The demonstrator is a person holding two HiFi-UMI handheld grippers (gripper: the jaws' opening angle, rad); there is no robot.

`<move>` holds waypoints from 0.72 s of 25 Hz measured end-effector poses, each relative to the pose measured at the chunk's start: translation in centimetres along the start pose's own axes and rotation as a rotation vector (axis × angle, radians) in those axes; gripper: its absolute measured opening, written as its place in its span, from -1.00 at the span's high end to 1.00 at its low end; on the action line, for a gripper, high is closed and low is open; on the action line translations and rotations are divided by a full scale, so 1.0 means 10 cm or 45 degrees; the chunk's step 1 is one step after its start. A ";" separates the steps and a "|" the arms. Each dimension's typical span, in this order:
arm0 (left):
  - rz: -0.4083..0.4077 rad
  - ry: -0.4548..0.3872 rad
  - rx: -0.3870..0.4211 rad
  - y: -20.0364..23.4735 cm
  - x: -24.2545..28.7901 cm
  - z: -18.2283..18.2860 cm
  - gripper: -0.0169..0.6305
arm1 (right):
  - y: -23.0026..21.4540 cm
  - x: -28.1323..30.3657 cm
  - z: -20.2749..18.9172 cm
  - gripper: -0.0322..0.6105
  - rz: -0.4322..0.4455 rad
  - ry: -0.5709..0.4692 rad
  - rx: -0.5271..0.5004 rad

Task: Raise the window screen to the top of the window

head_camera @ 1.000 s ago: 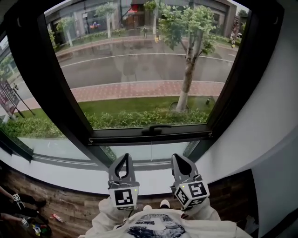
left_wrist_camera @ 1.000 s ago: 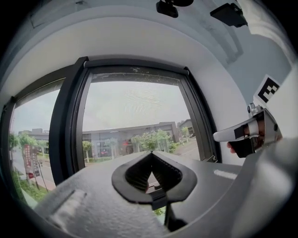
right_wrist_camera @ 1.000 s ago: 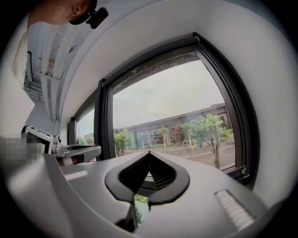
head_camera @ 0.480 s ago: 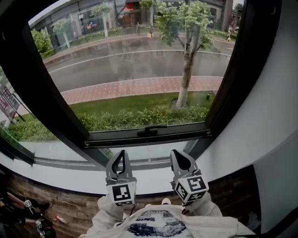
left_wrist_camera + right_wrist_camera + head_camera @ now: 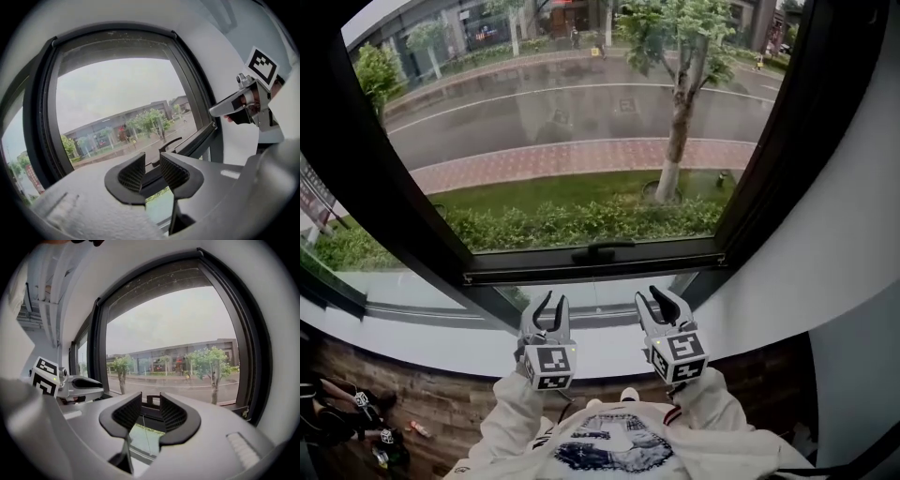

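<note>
Approach step: your left gripper (image 5: pixel 551 302), right gripper (image 5: pixel 660 298) jaws just opening, nothing between. Screen handle (image 5: pixel 602 249) ahead, untouched; next reach, clamp it.

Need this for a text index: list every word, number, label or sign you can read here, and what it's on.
Nothing is legible.
Shirt print: too blurred to read.
Roadside sign: too small.
Shopfront signs: too small.
Marker cubes: square patterns, no letters.

My head camera looks steeply down at the window frame (image 5: pixel 581 273) from close above. Both gripper cameras sit low, facing outward through it, sharing its handle (image 5: pixel 602 249).
</note>
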State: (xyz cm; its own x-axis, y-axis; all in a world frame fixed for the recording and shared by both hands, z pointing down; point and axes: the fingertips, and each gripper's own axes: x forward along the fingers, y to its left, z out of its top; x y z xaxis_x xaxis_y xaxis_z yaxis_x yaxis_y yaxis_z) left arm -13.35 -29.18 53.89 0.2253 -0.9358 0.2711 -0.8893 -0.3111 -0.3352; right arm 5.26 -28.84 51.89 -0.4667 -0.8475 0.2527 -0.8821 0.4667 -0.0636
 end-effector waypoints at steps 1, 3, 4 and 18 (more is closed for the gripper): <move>-0.017 0.029 0.032 -0.03 0.05 -0.07 0.62 | -0.01 0.05 -0.07 0.49 0.011 0.028 -0.028; -0.048 0.080 0.106 -0.07 0.17 -0.21 0.52 | -0.02 0.18 -0.23 0.37 0.047 0.089 -0.090; -0.062 0.104 0.128 -0.08 0.23 -0.28 0.48 | -0.01 0.25 -0.31 0.30 0.074 0.118 -0.117; -0.211 0.407 0.520 -0.07 0.95 -1.19 0.22 | -0.04 0.94 -1.32 -0.39 0.350 0.545 -0.607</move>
State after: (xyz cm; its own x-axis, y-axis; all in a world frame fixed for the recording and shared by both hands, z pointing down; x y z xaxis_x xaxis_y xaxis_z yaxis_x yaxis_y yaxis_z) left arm -15.30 -35.85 67.49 0.1605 -0.7917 0.5894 -0.6111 -0.5487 -0.5706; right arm 2.12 -33.64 67.05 -0.5165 -0.5544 0.6526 -0.5656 0.7931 0.2260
